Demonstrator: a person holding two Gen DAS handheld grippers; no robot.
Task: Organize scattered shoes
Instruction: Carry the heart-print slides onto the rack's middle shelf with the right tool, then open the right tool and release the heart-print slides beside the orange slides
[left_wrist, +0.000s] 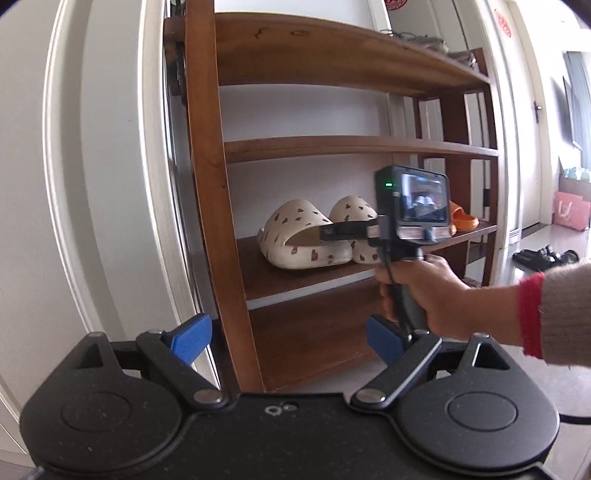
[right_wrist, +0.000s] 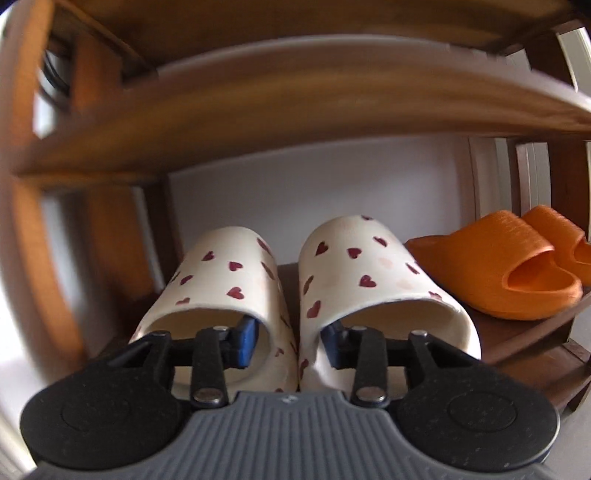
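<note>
The two cream slippers with red hearts (right_wrist: 291, 295) stand side by side on a low shelf (left_wrist: 295, 273) of the wooden shoe rack (left_wrist: 207, 184), toes to the far wall and openings to the near side. They sit at the left part of this shelf, and a pair of orange slippers (right_wrist: 509, 273) is on the same shelf to the right, a little apart. I judge that the pair was carried as one piece, because one finger of the right gripper (right_wrist: 290, 341) goes into each slipper, so the two inner walls are between the fingers.

The jaws of the right gripper are only partly apart, with both inner walls in the gap. The walls look touching or nearly touching each other, but I cannot tell if the blue pads (right_wrist: 243, 341) press them or only lie near them. The soles seem to rest on the shelf already, so probably the next thing is to let go and pull back toward the near side.

The left gripper (left_wrist: 286, 341) waits in front of the rack, lower than this shelf. Its jaws stand wide apart and hold nothing. On the floor far to the right, dark sandals (left_wrist: 546, 258) are not yet put away.
</note>
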